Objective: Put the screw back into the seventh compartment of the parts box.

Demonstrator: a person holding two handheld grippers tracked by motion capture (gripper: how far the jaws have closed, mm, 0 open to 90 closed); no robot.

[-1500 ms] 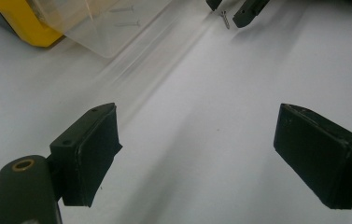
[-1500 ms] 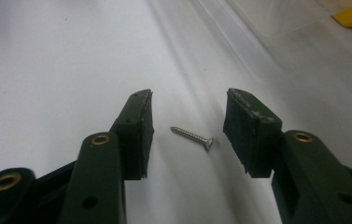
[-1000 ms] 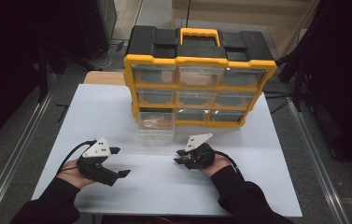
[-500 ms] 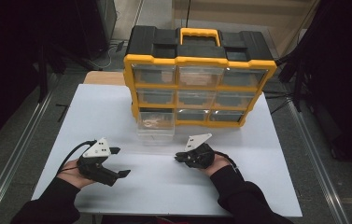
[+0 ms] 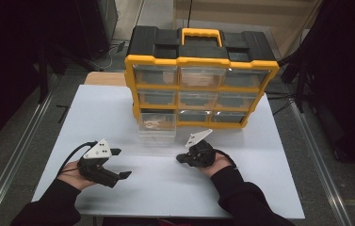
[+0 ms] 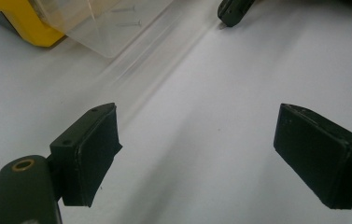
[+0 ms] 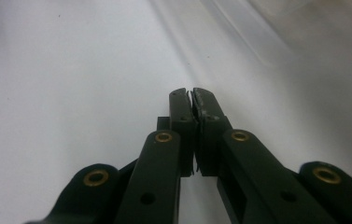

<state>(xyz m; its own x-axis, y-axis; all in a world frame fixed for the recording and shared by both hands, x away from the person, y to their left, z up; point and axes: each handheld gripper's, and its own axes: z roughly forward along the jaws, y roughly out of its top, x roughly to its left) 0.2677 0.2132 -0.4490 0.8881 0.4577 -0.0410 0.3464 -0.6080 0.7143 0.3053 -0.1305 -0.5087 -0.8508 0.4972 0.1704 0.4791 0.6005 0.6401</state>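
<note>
1. Right gripper (image 5: 181, 158) low over the white table (image 5: 100, 113), held in the right hand (image 5: 215, 162) near the front edge, tips pointing toward the left gripper.
2. Jaws pressed together pad to pad in the right gripper view (image 7: 192, 100), just closed within the last second, nothing between them.
3. Left gripper (image 5: 118, 163) in the left hand (image 5: 74, 176), also low over the table, well apart from the right one.
4. Jaws spread wide in the left gripper view (image 6: 197, 154), bare table between the pads, nothing held.
5. Clear drawer (image 5: 156, 123) pulled partway out of the bottom-left slot of the yellow and black organizer (image 5: 201, 61), front end resting over the table.
6. A few small pale parts inside the drawer, too small to identify from the high view; thin screws visible through the clear wall in the left gripper view (image 6: 113, 23).
7. Drawer between the two grippers and a little beyond them, touched by neither; right gripper nearer to it, just off its front right corner.
8. Organizer upright at the back of the table, handle on top, remaining drawers pushed in.
9. Tip of the right gripper visible at the top of the left gripper view (image 6: 232, 11), close to the table surface.
</note>
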